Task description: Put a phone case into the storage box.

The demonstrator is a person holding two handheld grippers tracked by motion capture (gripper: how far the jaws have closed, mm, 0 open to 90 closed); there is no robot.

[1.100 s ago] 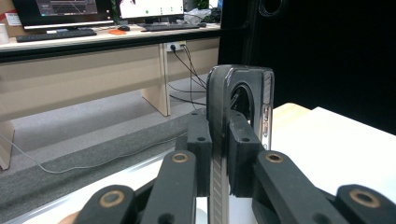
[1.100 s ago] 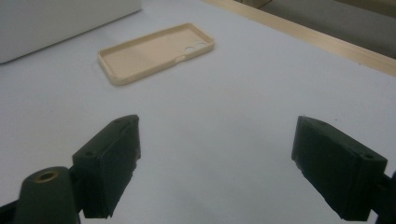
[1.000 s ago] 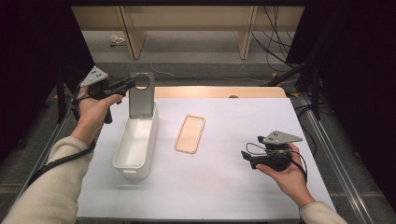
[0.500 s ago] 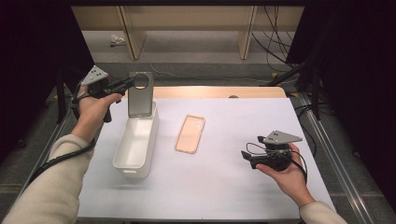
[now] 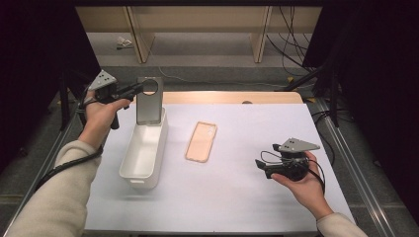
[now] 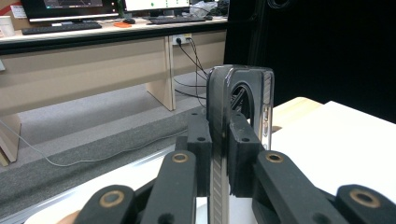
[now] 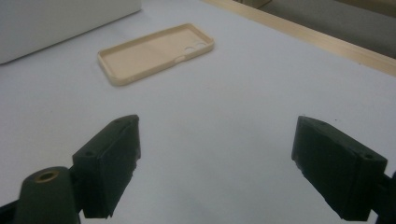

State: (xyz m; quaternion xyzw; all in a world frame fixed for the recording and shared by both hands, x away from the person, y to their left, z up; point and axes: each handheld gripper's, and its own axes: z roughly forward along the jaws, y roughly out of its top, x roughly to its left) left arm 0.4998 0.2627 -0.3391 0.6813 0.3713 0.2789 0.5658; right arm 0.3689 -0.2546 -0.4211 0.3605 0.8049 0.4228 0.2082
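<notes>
A dark grey phone [image 5: 148, 101] with a round camera ring stands upright over the far end of a white bin [image 5: 143, 150]. My left gripper [image 5: 132, 91] is shut on its upper edge. In the left gripper view the phone [image 6: 243, 100] sits edge-on between the two pads [image 6: 200, 154]. A tan phone case [image 5: 201, 141] lies open side up on the white mat, right of the bin. My right gripper [image 5: 261, 167] rests low at the right of the mat with its jaws wide open and nothing between them [image 7: 217, 168]. The case [image 7: 154, 51] lies ahead of it.
The white mat [image 5: 237, 197] covers a wooden table whose far edge [image 5: 232, 97] shows behind it. Metal rails run along both sides [image 5: 346, 148]. Desks and cables stand on the floor beyond.
</notes>
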